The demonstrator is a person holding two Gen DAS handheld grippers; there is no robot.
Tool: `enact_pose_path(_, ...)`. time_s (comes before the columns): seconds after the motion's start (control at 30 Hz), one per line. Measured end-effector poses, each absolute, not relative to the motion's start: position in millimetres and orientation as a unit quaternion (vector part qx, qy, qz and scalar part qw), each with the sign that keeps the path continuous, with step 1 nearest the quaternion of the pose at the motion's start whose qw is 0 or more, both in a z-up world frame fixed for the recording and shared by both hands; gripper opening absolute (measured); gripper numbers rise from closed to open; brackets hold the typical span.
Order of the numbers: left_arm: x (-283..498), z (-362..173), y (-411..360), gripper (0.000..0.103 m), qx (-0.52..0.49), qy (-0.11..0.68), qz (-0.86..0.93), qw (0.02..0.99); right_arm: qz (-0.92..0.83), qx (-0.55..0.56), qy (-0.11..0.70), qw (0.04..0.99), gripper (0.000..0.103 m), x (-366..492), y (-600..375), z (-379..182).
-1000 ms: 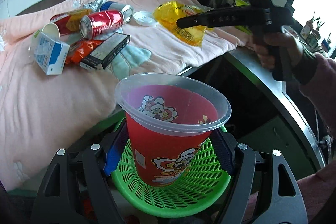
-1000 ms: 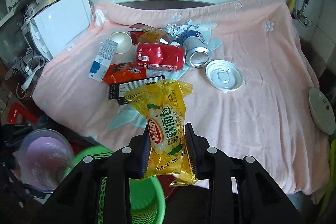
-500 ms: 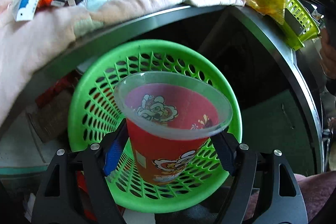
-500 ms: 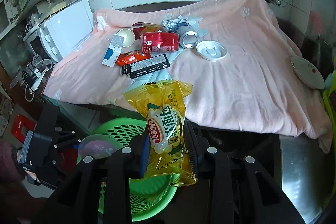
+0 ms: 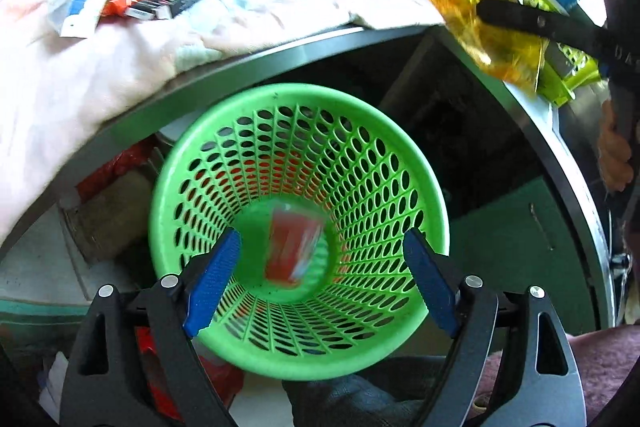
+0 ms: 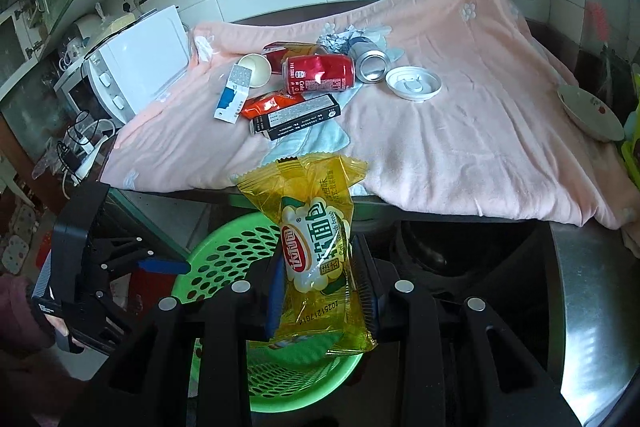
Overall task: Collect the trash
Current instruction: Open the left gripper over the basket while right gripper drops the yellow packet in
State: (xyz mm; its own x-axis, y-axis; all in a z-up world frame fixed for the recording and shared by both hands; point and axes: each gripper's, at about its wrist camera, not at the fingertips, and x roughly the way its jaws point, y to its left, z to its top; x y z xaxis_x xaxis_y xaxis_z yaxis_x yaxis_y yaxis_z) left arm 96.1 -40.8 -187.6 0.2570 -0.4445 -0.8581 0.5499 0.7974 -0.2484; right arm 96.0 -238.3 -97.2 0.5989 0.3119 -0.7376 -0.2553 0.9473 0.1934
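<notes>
While my left claw [image 5: 320, 285] has just been opening, jaws apart with nothing between them, the red cup [image 5: 293, 249] sits blurred inside the green basket [image 5: 416, 171]; my right claw [image 6: 322, 283] pinches the yellow wrapper [image 6: 316, 247] above it.

Yellow bread wrapper [image 6: 316, 255]: "Soft French bread", date code prob. 20251217/14; other labels illegible.
</notes>
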Motion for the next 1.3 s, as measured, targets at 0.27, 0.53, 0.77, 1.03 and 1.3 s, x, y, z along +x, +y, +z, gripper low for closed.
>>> enact_pose_path(0.27, 97, -160, -13, 0.085, 0.024, 0.502, -0.274, 0.82, 0.182, 0.026, 0.422, 0.888, 0.033, 92, -223, -103)
enact_pose_path(0.53, 103, -149, 11, 0.085, -0.003, 0.493, -0.24, 0.836, 0.212, 0.019, 0.435, 0.875, 0.051, 86, -200, -118)
enact_pose_path(0.77, 109, -142, 20, 0.085, -0.015, 0.485, -0.226, 0.844, 0.228, 0.005, 0.433, 0.872, 0.069, 81, -187, -121)
enact_pose_path(1.03, 118, -138, 30, 0.086, -0.033, 0.483, -0.214, 0.848, 0.224, 0.005, 0.426, 0.877, 0.079, 92, -184, -114)
enact_pose_path(1.3, 148, -124, 47, 0.091, -0.061, 0.476, -0.188, 0.857, 0.224, 0.002, 0.421, 0.879, 0.085, 111, -175, -108)
